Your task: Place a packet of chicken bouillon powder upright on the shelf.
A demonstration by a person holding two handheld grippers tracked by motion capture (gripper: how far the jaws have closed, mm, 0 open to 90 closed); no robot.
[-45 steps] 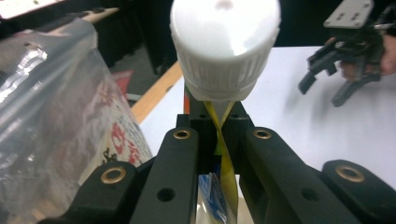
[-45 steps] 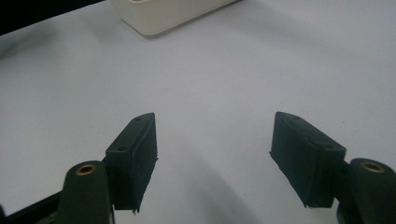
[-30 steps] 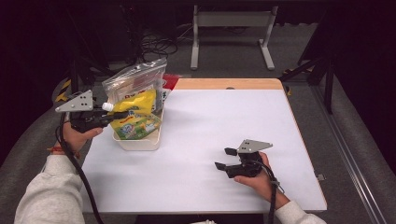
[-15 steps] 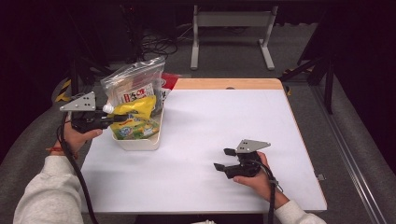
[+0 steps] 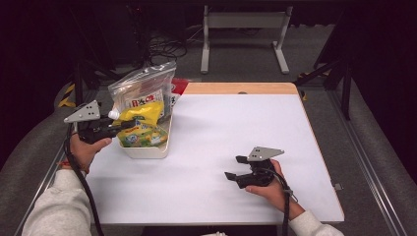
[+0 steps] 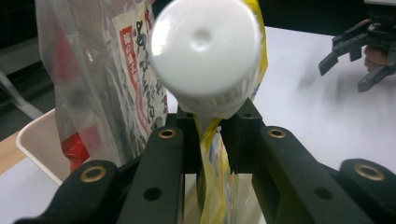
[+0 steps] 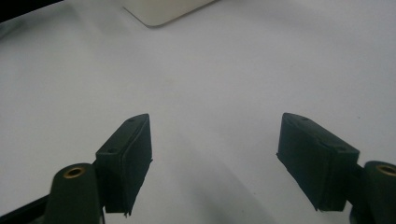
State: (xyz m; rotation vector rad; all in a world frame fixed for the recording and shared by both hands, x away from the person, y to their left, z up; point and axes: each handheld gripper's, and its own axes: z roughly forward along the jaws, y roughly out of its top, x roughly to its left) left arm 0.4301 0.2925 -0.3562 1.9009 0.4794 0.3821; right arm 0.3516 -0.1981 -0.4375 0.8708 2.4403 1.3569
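A yellow spouted pouch [image 5: 142, 114] with a white screw cap [image 6: 205, 46] stands in a white bin [image 5: 147, 150] at the table's left. My left gripper [image 5: 125, 125] reaches in from the left, its jaws closed on the pouch's neck just under the cap [image 6: 212, 121]; they have just been opening a little, with the neck still between them. A clear zip bag [image 5: 142, 91] of packets leans in the bin behind the pouch. My right gripper [image 5: 235, 167] rests on the white table at front right, open and empty [image 7: 215, 149].
The white tabletop [image 5: 236, 128] stretches between the bin and the right gripper. A red packet [image 5: 179, 86] lies behind the bin near the wooden back edge [image 5: 241, 88]. The right gripper [image 6: 359, 51] shows far off in the left gripper view.
My left gripper has sunk a little, lowering the yellow pouch deeper into the bin. The right hand has not moved.
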